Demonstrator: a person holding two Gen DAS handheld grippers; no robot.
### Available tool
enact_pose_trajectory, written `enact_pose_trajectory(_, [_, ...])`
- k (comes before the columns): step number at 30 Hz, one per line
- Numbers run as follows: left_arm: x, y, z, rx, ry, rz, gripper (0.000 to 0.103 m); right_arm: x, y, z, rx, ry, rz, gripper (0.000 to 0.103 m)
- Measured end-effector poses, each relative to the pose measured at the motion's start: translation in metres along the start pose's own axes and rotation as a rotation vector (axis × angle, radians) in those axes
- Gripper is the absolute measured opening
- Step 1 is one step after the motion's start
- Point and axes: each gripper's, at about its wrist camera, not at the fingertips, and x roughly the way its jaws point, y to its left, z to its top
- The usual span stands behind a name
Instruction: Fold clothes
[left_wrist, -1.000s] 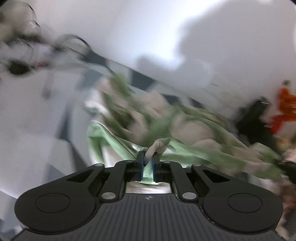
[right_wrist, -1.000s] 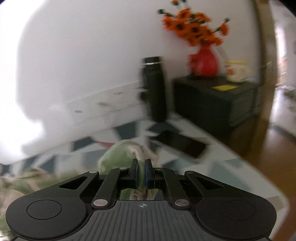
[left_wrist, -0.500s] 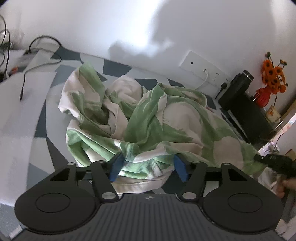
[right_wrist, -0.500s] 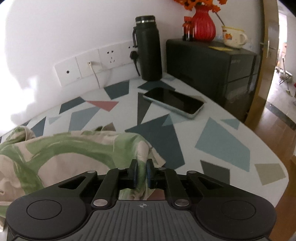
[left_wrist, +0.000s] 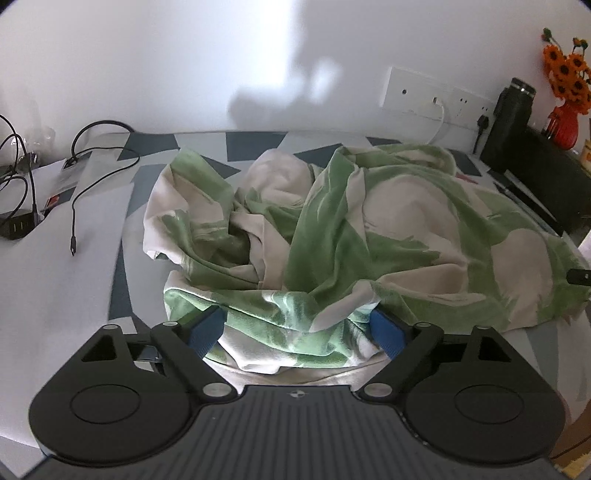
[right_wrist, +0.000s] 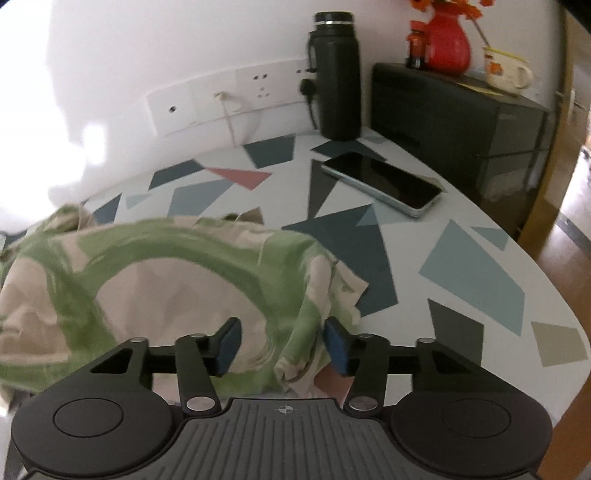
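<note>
Both claws have just let go: 1 second ago each was clenched on a pinch of cloth in a blurred, fast sweep, half a second ago the left had already spread while the right was still pinched shut, and now the left gripper and the right gripper both stand released, blue pads wide apart with fabric lying loose between them and nothing gripped. The crumpled green-and-cream patterned cotton garment lies in a rumpled heap on the white table with dark geometric shapes, filling the left view from 9 o'clock across to 3 o'clock, its near hem bunched at 6 o'clock just ahead of the left pads; in the right view its end slumps at 9 o'clock. I judge this as the end of a shake-out or spread: the cloth is laid down but far from flat, so no fold is made yet and fresh grips on corners or a hem seem needed. No readable writing shows; the matte black insulated flask at 12 o'clock, the dark-screened smartphone at 1 o'clock and the white wall socket strip carry no legible brand or label.
</note>
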Motion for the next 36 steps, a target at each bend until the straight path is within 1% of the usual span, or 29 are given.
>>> enact_pose_trajectory(1, [-0.001,0.002,0.003,-0.024,0.0,-0.024,0.086,-0.001,0.001,0.0,-0.008,-0.003,0.016,0.057])
enact_pose_trajectory(3, [-0.004,0.006,0.008,-0.072,-0.001,-0.073,0.055,-0.003,0.003,0.0,-0.029,-0.012,0.051,0.064])
enact_pose_trajectory(4, [-0.006,0.008,0.01,-0.096,-0.001,-0.097,0.029,-0.002,0.005,0.0,-0.052,-0.012,0.061,0.067])
enact_pose_trajectory(5, [-0.008,0.009,0.014,-0.105,-0.009,-0.102,0.017,-0.002,0.008,-0.001,-0.079,-0.012,0.067,0.071])
enact_pose_trajectory(7, [-0.016,0.01,0.02,-0.109,-0.045,-0.11,0.009,-0.002,0.015,-0.008,-0.139,-0.046,0.073,0.075])
enact_pose_trajectory(9, [-0.027,0.005,0.027,-0.07,-0.091,-0.102,0.009,0.001,0.022,-0.016,-0.182,-0.068,0.071,0.089])
enact_pose_trajectory(11, [-0.035,-0.001,0.034,-0.038,-0.126,-0.094,0.008,0.005,0.031,-0.022,-0.21,-0.066,0.066,0.092])
enact_pose_trajectory(12, [-0.039,-0.002,0.036,-0.042,-0.144,-0.102,0.008,0.007,0.035,-0.025,-0.223,-0.065,0.067,0.094])
enact_pose_trajectory(16, [-0.049,0.004,0.047,-0.112,-0.19,-0.142,0.008,0.011,0.051,-0.032,-0.301,-0.083,0.046,0.097])
enact_pose_trajectory(18, [-0.056,0.005,0.052,-0.12,-0.215,-0.159,0.007,0.012,0.059,-0.034,-0.35,-0.105,0.023,0.098])
enact_pose_trajectory(21, [-0.066,0.007,0.057,-0.136,-0.239,-0.202,0.007,0.006,0.068,-0.035,-0.408,-0.168,0.014,0.099])
enact_pose_trajectory(24, [-0.07,0.005,0.058,-0.141,-0.244,-0.262,0.007,0.0,0.072,-0.036,-0.453,-0.215,0.058,0.099])
enact_pose_trajectory(26, [-0.072,0.002,0.058,-0.13,-0.247,-0.296,0.007,0.001,0.075,-0.036,-0.476,-0.212,0.077,0.098])
enact_pose_trajectory(29, [-0.077,-0.007,0.055,-0.089,-0.255,-0.34,0.007,0.005,0.079,-0.033,-0.473,-0.187,0.103,0.086])
enact_pose_trajectory(30, [-0.079,-0.009,0.054,-0.081,-0.251,-0.355,0.007,0.006,0.079,-0.032,-0.466,-0.176,0.11,0.084])
enact_pose_trajectory(34, [-0.081,-0.023,0.048,-0.047,-0.224,-0.411,0.007,0.012,0.08,-0.029,-0.456,-0.185,0.092,0.084])
enact_pose_trajectory(36, [-0.081,-0.029,0.044,-0.036,-0.213,-0.428,0.007,0.012,0.078,-0.028,-0.449,-0.185,0.089,0.084])
